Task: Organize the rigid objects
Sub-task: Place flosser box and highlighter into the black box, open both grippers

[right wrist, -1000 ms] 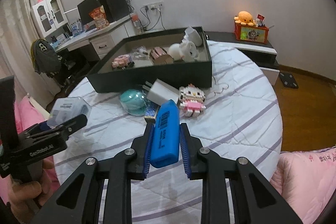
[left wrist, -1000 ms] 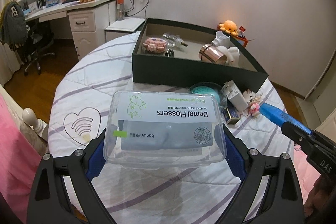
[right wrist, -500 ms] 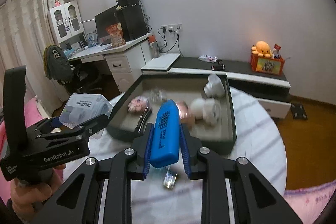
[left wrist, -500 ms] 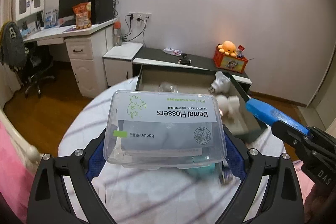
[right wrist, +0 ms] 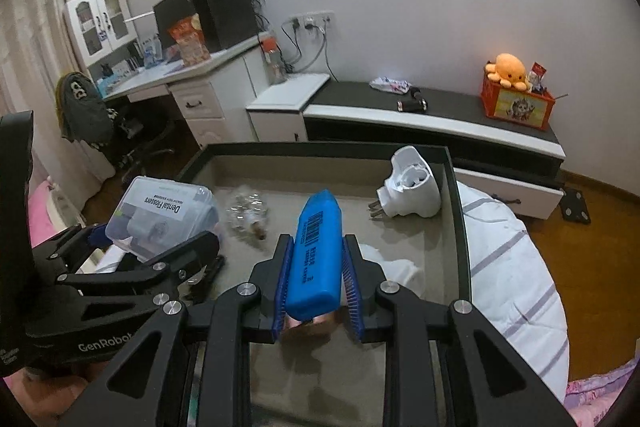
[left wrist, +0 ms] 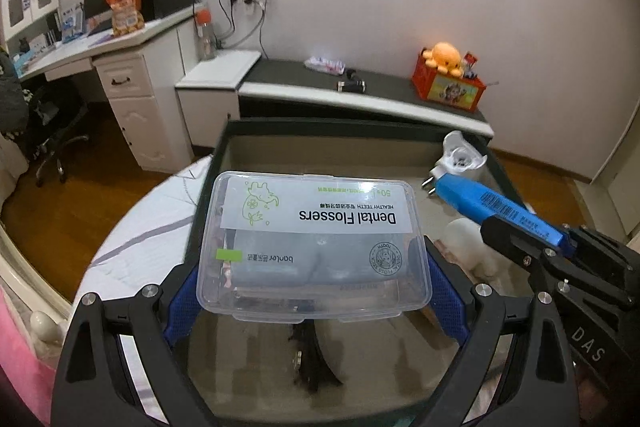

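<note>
My left gripper is shut on a clear plastic box of dental flossers, held over the dark open tray. In the right wrist view the same flosser box sits at the left, above the tray's left wall. My right gripper is shut on a blue highlighter, also above the tray. The highlighter pokes in from the right in the left wrist view. Inside the tray lie a white plug adapter, a clear glass bottle and a white round thing.
The tray stands on a round table with a white, purple-striped cloth. Behind it runs a low dark cabinet with an orange plush octopus on a red box. A white desk and office chair stand at the left.
Both grippers moved forward together from over the tablecloth to above the tray, each still holding its object. The loose things in front of the tray have dropped out of view.
</note>
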Demonstrator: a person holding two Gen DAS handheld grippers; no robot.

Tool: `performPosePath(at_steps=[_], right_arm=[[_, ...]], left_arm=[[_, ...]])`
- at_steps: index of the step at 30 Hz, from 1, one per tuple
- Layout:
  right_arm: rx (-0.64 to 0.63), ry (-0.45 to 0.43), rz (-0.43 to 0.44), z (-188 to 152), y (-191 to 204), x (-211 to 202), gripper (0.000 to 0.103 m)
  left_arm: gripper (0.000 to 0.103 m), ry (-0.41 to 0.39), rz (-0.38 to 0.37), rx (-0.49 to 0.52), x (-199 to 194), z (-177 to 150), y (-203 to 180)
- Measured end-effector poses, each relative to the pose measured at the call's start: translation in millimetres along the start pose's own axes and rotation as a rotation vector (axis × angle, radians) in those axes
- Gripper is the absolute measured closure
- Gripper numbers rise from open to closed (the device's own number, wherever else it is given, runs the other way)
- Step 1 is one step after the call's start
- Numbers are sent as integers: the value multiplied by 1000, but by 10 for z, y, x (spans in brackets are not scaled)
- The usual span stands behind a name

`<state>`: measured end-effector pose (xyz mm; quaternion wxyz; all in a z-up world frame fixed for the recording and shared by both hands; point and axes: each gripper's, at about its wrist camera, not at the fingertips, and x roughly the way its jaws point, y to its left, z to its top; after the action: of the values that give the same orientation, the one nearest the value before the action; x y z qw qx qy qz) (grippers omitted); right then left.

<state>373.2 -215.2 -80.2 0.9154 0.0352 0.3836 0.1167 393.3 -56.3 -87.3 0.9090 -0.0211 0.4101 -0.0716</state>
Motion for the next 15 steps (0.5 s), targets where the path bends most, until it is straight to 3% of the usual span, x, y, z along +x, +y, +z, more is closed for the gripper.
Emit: performPosePath(at_steps=[3,4,6,8,9,12,14,15], right_arm=[[3,25,-7,-23,-39,114,78],[6,30,-9,-31,-48,135,71],[17,29,-26,-39,-77,139,58],[41,14,1,-54,-122,79,23],[54,1,7,-62,-134,29,16],[85,-35,16,-90,-155,-158,14],[108,-58,17,-120,-162,-289,0],[117,-75,16,-137,-153,-368,0]], left_arm=[[8,30,13,-3,115,3,7],[8,37,20,0,131,-4,1],[7,46,42,1,133,-30,25],[5,45,46,-9,87,-40,68],[3,41,39,-14,44,-49,92],[1,-2,26,-23,-180,-100,145],[0,-41,27,-30,-362,-153,175],[0,-62,27,-37,-468,-190,197]])
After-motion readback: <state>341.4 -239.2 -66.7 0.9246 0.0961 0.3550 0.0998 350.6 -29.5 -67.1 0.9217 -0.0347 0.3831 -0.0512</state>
